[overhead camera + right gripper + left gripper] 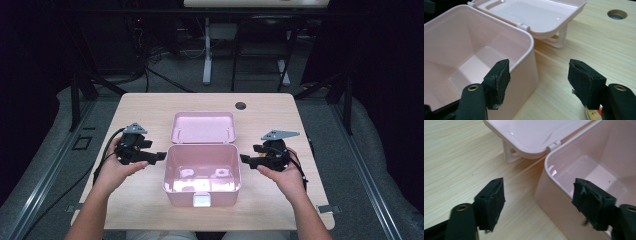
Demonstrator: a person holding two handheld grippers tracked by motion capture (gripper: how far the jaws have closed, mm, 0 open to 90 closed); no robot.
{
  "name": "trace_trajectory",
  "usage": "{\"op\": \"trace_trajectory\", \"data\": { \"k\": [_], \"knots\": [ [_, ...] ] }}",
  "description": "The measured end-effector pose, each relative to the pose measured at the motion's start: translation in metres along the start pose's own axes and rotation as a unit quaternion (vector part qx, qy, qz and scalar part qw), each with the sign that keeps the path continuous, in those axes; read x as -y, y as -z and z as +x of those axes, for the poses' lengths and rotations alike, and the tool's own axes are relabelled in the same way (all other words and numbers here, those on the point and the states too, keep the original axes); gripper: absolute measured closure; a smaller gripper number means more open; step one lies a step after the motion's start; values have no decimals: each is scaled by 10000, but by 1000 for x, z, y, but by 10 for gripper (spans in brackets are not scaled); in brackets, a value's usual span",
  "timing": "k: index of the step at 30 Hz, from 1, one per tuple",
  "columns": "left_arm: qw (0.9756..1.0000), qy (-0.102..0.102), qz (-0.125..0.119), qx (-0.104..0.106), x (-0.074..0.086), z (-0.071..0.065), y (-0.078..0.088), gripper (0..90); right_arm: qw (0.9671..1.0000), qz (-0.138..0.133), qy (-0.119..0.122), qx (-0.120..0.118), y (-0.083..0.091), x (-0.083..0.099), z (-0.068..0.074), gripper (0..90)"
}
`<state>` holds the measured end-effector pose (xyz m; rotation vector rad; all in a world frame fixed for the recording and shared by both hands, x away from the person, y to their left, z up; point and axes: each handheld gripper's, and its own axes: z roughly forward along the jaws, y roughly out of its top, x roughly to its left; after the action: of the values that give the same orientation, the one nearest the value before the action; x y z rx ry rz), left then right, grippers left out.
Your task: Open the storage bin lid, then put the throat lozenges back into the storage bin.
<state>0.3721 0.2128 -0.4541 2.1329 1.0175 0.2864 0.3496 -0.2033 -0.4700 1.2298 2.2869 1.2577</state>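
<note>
Hands hold left gripper (161,156) and right gripper (243,159) level, jaws apart, flanking pink box (202,192).

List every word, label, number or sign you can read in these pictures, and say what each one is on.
None can be read.
Pink box: plain walls, no print.
Its lid: plain, no label.
Table: bare wood grain, no marks.
Right tool: a small red and yellow scrap shows by one finger, too small to tell whether it carries text.
</note>
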Motion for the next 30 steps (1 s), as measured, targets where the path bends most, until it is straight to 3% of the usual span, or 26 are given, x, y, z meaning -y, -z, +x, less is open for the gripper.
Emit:
{"op": "trace_trajectory", "data": {
  "k": [4,6,8,15,18,27,30],
  "knots": [
    [10000,-6,10,81,0,-1,1,173,9997,205,40,104,0,-3,-8,327],
    [9999,-106,-30,108,0,-2,1,130,9995,280,41,143,1,-5,-12,321],
    [9997,-192,-56,113,-1,-4,3,130,9991,381,-33,168,2,-7,-16,313],
    [9995,-246,-160,98,-3,-6,9,168,9959,796,169,399,4,-21,-26,313],
    [9995,-268,-123,121,-3,-5,12,270,9935,1021,163,470,3,-28,-29,308],
    [9993,-303,-172,125,-2,-3,20,316,9850,1534,87,792,-5,-42,-45,308],
    [9993,-317,-164,121,-2,-2,22,318,9796,1778,89,932,-7,-45,-53,308]
  ]
}}
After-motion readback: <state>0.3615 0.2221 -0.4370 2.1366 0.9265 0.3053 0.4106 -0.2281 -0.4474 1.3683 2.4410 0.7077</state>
